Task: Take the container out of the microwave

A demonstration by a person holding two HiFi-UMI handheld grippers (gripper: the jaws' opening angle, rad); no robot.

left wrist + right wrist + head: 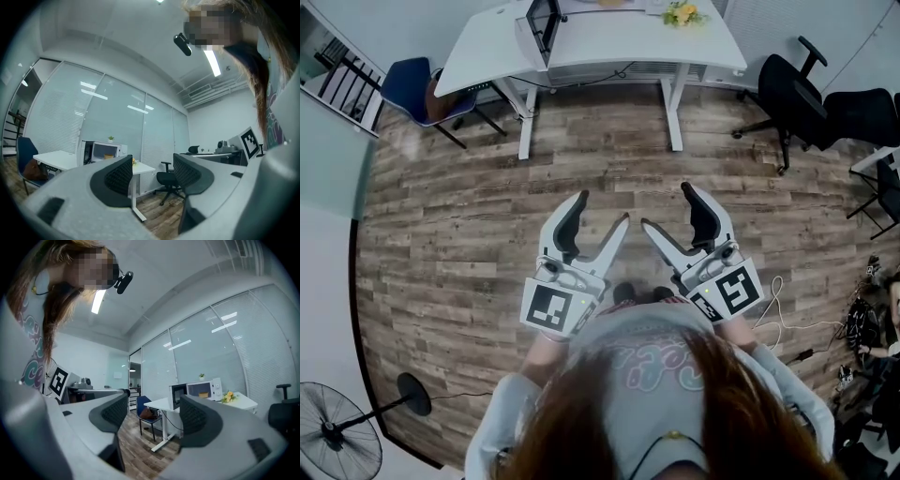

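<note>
Container waits in the microwave across the room, ahead-left, nearer my left gripper than right gripper; both gape empty.

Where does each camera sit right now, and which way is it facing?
Head view: on the person's head, facing steeply down at the wood floor; shows hair, the left gripper and the right gripper, both open and empty.
Left gripper view: on the left gripper, facing level across the room between its parted jaws; hair at right.
Right gripper view: on the right gripper, likewise level; hair at left.
Shared: both gripper views hold the microwave on the white desk, door open.
</note>
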